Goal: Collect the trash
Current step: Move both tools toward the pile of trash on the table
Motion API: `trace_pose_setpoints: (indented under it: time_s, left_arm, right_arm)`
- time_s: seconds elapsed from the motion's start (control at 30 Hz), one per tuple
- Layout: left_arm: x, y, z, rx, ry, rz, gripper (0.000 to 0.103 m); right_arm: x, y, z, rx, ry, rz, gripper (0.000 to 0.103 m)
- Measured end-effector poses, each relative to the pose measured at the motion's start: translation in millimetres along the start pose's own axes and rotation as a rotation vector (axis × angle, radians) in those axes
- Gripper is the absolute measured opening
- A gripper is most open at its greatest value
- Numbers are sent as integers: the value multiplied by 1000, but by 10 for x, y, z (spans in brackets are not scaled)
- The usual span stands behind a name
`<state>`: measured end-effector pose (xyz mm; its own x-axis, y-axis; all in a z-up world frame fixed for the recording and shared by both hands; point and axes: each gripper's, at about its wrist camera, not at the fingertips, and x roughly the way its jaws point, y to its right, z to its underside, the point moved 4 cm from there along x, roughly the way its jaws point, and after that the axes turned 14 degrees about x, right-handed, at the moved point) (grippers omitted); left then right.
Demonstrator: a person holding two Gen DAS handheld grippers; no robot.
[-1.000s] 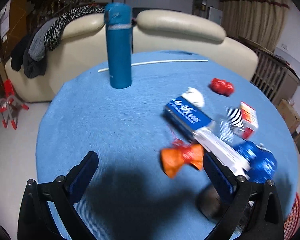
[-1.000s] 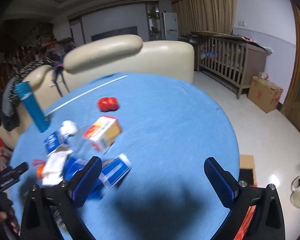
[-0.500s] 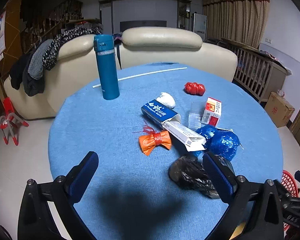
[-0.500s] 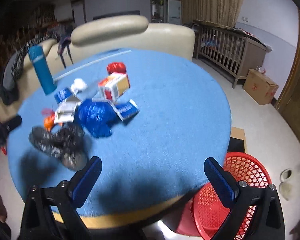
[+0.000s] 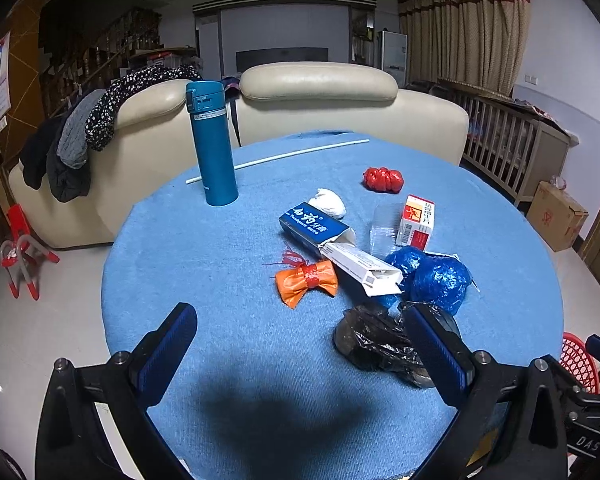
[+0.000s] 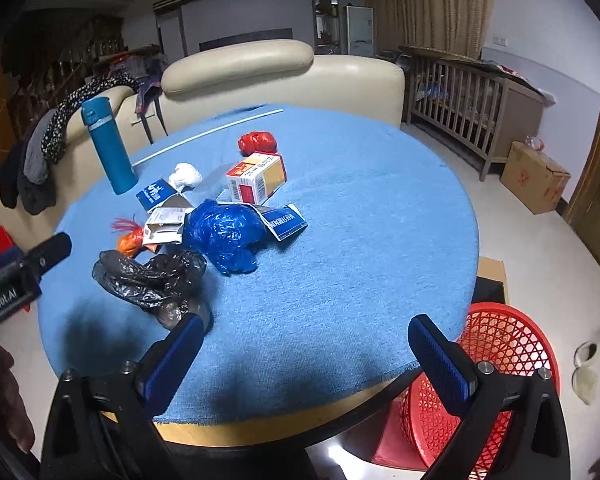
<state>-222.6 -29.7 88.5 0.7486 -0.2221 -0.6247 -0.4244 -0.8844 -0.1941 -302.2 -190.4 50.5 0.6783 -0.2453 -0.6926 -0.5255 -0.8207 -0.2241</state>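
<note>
Trash lies on the round blue table [image 5: 204,264]: a black plastic bag [image 5: 374,342] [image 6: 148,276], a blue plastic bag [image 5: 436,278] [image 6: 228,232], an orange wrapper [image 5: 304,280], a blue toothpaste box [image 5: 314,226], a white wad [image 5: 330,202], a red wad [image 5: 383,179] [image 6: 258,143] and a small red-and-white carton [image 5: 417,222] [image 6: 256,178]. My left gripper [image 5: 300,344] is open and empty above the near table edge, the black bag by its right finger. My right gripper [image 6: 306,350] is open and empty at the table's near edge. A red mesh basket [image 6: 496,364] stands on the floor at the right.
A tall teal flask [image 5: 212,144] [image 6: 109,146] stands upright at the back left. A thin white rod [image 5: 278,159] lies across the far side. A cream sofa [image 5: 320,108] is behind the table. A cardboard box [image 6: 534,176] and a wooden crib [image 6: 460,96] are at the right.
Both grippers have pulled back and up from the table, so the whole trash pile, the table edge and the red basket have come into view. Both stay open.
</note>
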Motion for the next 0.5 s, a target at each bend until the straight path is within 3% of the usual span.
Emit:
trace_pose_setpoints:
  time_s: [0.5]
  left_arm:
    - [-4, 6, 5, 3, -1, 9, 103]
  right_arm:
    - [-185, -136, 21, -97, 93, 8, 103]
